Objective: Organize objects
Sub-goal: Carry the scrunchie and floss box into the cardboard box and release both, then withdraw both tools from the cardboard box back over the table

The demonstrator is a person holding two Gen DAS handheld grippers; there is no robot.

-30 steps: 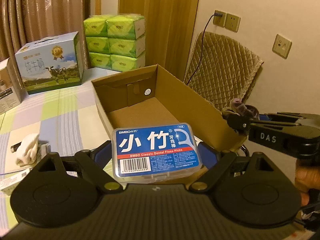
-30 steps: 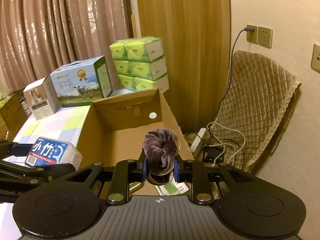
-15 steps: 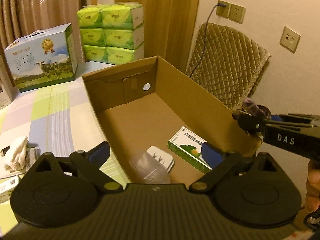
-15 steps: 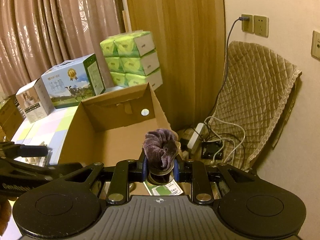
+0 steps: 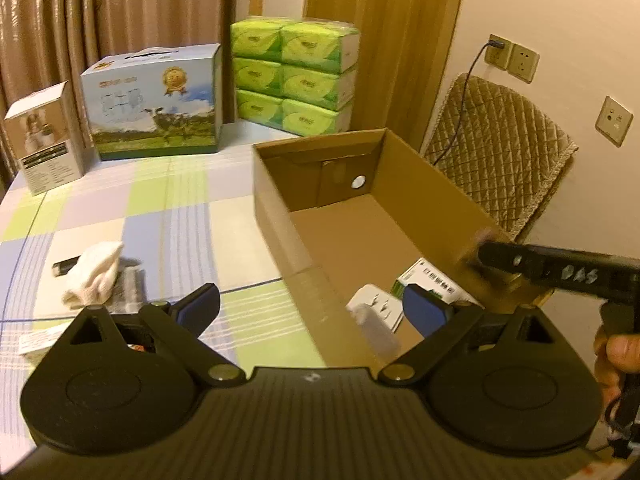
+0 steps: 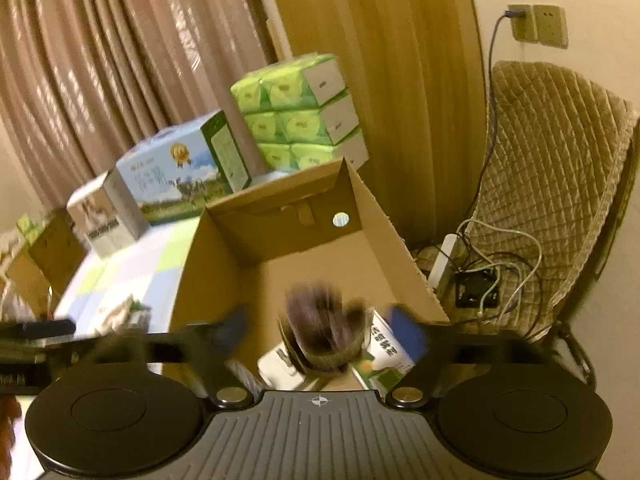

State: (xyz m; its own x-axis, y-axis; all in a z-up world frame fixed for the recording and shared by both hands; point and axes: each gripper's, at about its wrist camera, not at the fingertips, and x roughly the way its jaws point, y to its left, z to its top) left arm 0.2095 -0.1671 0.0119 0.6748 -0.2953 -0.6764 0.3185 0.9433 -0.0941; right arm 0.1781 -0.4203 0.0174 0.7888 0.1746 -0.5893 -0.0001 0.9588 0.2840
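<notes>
An open cardboard box (image 5: 424, 196) stands on the checked tablecloth; it also shows in the right wrist view (image 6: 372, 204). Inside lie a green-and-white carton (image 5: 434, 282), a white plug adapter (image 5: 378, 306) and the clear floss-pick case (image 5: 376, 332), blurred. My left gripper (image 5: 312, 308) is open and empty above the box's near left wall. My right gripper (image 6: 324, 330) is open over the box, and the dark purple cloth roll (image 6: 324, 328) is blurred between its spread fingers, apparently dropping. The right gripper shows from the side in the left wrist view (image 5: 560, 270).
A white cloth (image 5: 96, 272) and small packets lie on the table at the left. A milk carton box (image 5: 156, 100), a small white box (image 5: 44, 136) and stacked green tissue packs (image 5: 294, 76) stand at the back. A quilted chair (image 6: 556, 168) and cables are to the right.
My left gripper released the floss-pick case into the box and drew back to the left. My right gripper has just opened, letting go of the purple cloth roll over the box.
</notes>
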